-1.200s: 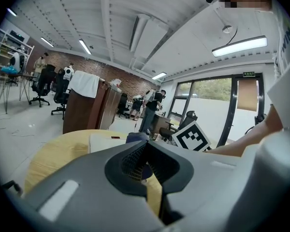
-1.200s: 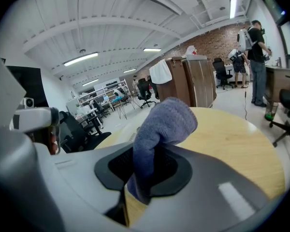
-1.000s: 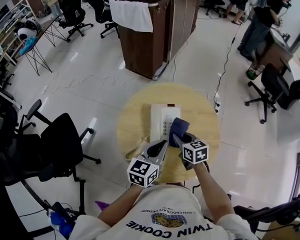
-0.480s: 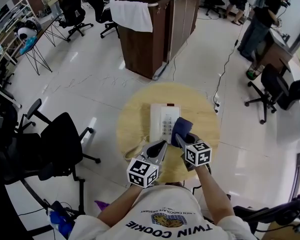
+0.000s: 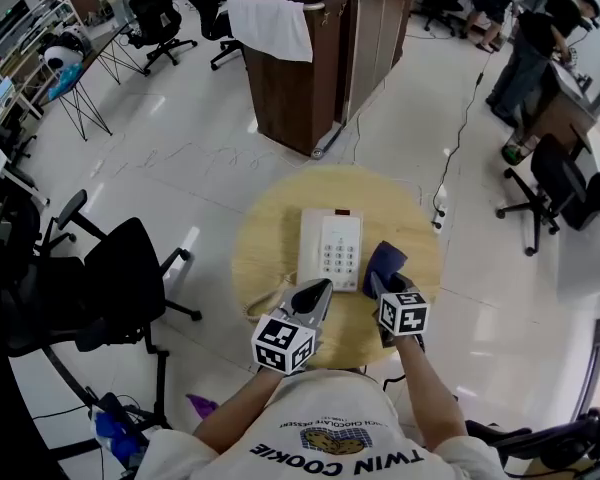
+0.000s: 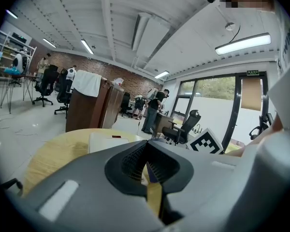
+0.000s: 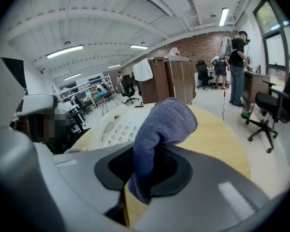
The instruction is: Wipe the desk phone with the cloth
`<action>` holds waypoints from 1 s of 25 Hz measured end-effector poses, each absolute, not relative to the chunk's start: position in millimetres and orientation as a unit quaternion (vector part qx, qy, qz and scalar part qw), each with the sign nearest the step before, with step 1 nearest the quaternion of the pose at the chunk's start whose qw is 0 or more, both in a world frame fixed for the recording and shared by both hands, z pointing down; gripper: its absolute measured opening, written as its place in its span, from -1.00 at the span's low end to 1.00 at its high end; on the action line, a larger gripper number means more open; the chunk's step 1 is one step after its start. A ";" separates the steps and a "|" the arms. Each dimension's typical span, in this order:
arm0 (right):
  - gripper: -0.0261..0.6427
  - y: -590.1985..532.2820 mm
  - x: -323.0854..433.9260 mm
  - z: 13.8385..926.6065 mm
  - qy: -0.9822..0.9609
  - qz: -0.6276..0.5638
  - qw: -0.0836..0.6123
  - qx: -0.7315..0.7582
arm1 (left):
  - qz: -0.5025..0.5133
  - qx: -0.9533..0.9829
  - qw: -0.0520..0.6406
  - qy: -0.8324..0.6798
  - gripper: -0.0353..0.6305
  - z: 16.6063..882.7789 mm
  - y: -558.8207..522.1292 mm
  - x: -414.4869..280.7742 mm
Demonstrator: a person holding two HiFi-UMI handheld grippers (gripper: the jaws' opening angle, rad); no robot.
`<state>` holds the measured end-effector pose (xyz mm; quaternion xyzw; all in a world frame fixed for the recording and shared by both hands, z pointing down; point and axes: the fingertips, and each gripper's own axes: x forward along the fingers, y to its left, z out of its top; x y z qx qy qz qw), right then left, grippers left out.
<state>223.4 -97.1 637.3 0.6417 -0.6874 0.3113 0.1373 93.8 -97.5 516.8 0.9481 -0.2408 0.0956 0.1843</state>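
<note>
My right gripper [image 5: 383, 280], pinched on the blue cloth [image 5: 385, 260], has slid off the desk phone [image 5: 329, 249] to its right, so I judge one pass done; my left gripper [image 5: 314, 291] sits closed and empty, just nearer me than the phone, on the round wooden table [image 5: 265, 243] amid glossy office floor [image 5: 180, 168].

Bright, even indoor light throughout. In the head view the glossy floor [image 5: 180, 168] carries pale glare streaks at the upper left and left of centre, and shadows are faint. A ceiling strip light [image 6: 241, 43] blazes white at the upper right of the left gripper view, and the window [image 6: 217, 105] below it is washed out. Both gripper views bow strongly and have black corners. The left gripper [image 6: 146, 149] and right gripper [image 7: 150, 153] smear soft across the bottom, as does the cloth [image 7: 164, 124].
</note>
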 end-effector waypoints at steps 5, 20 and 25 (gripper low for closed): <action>-0.71 -103.7 214.2 646.1 -0.695 0.325 0.134 0.627 | 0.098 0.944 0.185 -0.257 -0.92 517.4 -103.0 94.0; -0.71 -157.9 240.5 642.6 -0.706 0.322 0.144 0.615 | 0.097 0.934 0.195 -0.285 -0.92 521.3 -111.7 82.6; -0.71 -172.5 246.1 644.2 -0.705 0.325 0.150 0.612 | 0.095 0.933 0.196 -0.286 -0.92 522.9 -116.1 84.2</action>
